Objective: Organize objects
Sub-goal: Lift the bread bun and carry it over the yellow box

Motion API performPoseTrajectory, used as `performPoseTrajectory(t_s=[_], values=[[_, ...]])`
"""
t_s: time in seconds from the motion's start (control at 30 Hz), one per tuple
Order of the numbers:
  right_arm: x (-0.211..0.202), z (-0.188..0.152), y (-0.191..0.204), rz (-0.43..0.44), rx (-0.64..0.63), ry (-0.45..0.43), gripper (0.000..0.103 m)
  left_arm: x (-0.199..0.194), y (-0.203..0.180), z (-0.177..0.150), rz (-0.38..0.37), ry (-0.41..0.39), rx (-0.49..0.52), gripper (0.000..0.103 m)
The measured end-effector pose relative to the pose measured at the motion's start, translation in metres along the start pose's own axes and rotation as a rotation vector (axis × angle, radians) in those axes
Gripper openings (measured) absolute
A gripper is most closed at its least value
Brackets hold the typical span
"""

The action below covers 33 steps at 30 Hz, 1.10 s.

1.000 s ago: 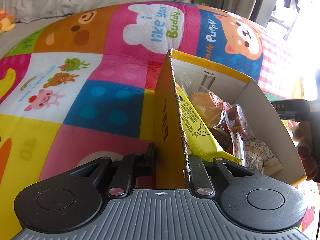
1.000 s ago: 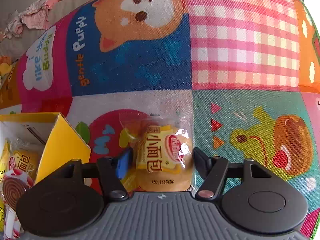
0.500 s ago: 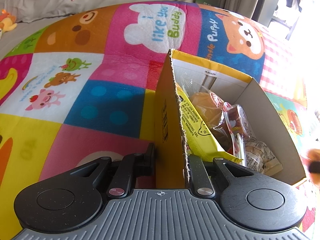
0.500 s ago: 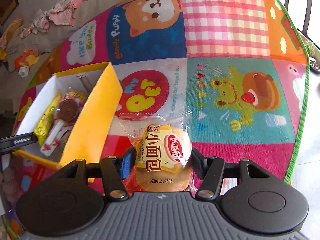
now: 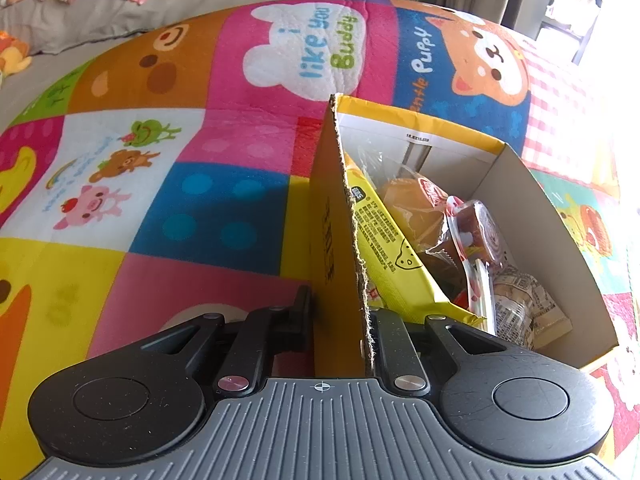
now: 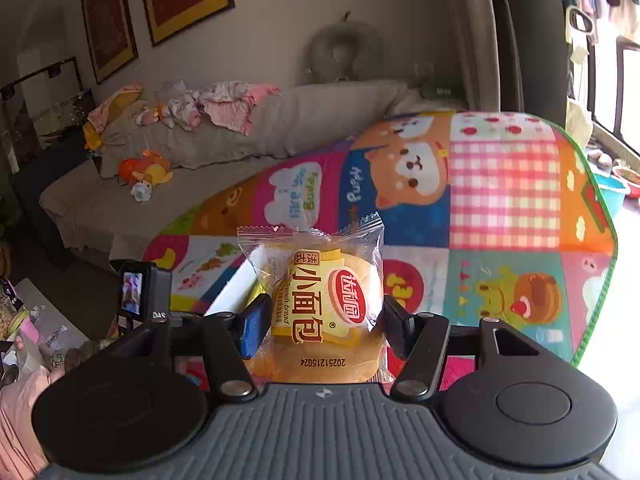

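Note:
My left gripper (image 5: 340,320) is shut on the left wall of a yellow cardboard box (image 5: 334,216) that stands on the colourful play mat (image 5: 200,208). Inside the box lie a yellow snack packet (image 5: 384,248), a wrapped bun (image 5: 416,208), a swirl lollipop (image 5: 480,232) and a wrapped cake (image 5: 520,300). My right gripper (image 6: 324,320) is shut on a packaged small bread (image 6: 328,304) and holds it high above the mat (image 6: 500,200). A corner of the box (image 6: 236,284) peeks out behind the bread.
A grey sofa (image 6: 200,152) with clothes and a plush toy (image 6: 146,170) stands behind the mat. The other gripper's camera (image 6: 136,292) shows at lower left. Bowls (image 6: 616,188) sit near the window at right.
My right gripper has lifted the bread off the mat and tilted up, so the room is now in view. The left gripper and box have stayed still.

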State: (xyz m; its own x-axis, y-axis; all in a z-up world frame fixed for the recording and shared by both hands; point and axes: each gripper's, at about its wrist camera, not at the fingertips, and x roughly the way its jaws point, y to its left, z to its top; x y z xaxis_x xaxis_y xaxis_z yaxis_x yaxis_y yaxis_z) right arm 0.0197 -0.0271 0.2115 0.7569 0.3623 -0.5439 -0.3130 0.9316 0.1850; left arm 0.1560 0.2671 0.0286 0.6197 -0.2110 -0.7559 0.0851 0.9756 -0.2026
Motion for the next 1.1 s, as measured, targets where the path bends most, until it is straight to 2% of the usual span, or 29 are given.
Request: performPoseTrajectory(t_s=[0.2,0.43,0.7,0.93,1.0,1.07,1.1], values=[[0.014,0.028,0.021,0.030,-0.017,-0.049,0.059,0.000,0.001,-0.001,-0.007,-0.005,-0.003,0.016],[0.074,0.053,0.025,0.033,0.041,-0.017,0.059,-0.001,0.002,-0.001,-0.015,-0.010,-0.003,0.016],[0.130,0.060,0.021,0.009,0.101,0.031,0.059,-0.001,0.005,-0.003,-0.032,-0.021,-0.016,0.016],[0.159,0.061,0.015,-0.009,0.148,0.023,0.059,-0.001,0.007,-0.003,-0.043,-0.024,-0.025,0.017],[0.165,0.060,0.013,-0.010,0.159,0.025,0.060,-0.001,0.007,-0.003,-0.045,-0.025,-0.026,0.017],[0.170,0.057,0.012,-0.026,0.169,0.021,0.076,-0.001,0.007,-0.003,-0.045,-0.025,-0.026,0.017],[0.172,0.055,0.010,-0.029,0.175,0.019,0.077,-0.001,0.007,-0.003,-0.046,-0.025,-0.026,0.017]])
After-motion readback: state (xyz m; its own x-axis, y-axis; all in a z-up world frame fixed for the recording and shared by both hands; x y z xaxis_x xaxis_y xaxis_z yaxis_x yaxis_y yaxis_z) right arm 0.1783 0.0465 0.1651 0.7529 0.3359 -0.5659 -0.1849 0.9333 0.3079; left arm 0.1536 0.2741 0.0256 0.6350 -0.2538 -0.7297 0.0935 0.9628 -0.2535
